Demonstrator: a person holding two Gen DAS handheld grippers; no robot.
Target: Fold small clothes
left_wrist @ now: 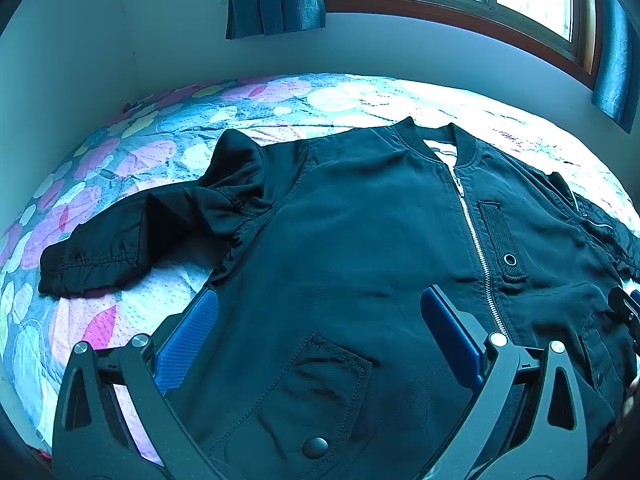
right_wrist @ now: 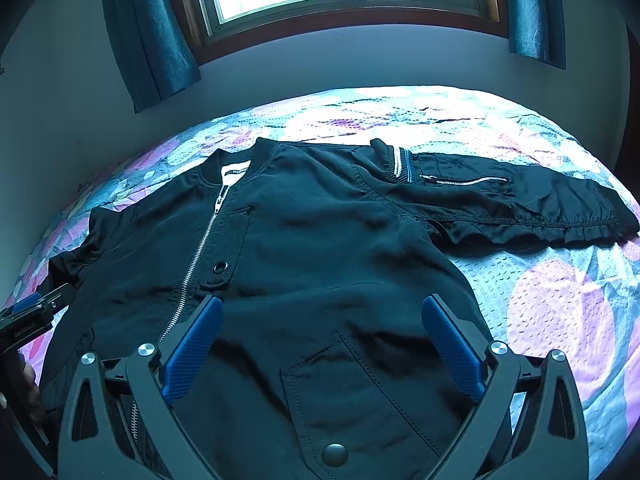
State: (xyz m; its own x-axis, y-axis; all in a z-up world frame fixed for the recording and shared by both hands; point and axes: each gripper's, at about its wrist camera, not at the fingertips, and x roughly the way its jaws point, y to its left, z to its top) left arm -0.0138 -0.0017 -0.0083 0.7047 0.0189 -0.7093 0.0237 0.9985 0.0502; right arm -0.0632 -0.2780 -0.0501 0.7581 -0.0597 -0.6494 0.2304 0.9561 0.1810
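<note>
The black jacket [left_wrist: 360, 232] lies flat on the bed [left_wrist: 160, 152], collar at 12 o'clock. The left claw [left_wrist: 320, 320] and right claw [right_wrist: 322, 328] both gape wide over it, holding nothing.

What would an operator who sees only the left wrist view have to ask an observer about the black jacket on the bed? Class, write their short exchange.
Operator: My view cuts off the far side of the jacket. How does the sleeve there lie?
Observer: It lies stretched out flat on the bedspread, pointing away from the body, not bunched up like the one you see.
Operator: Is the right gripper holding anything?
Observer: No. It is open, with its fingers spread wide over the lower pocket that has the snap button.
</note>
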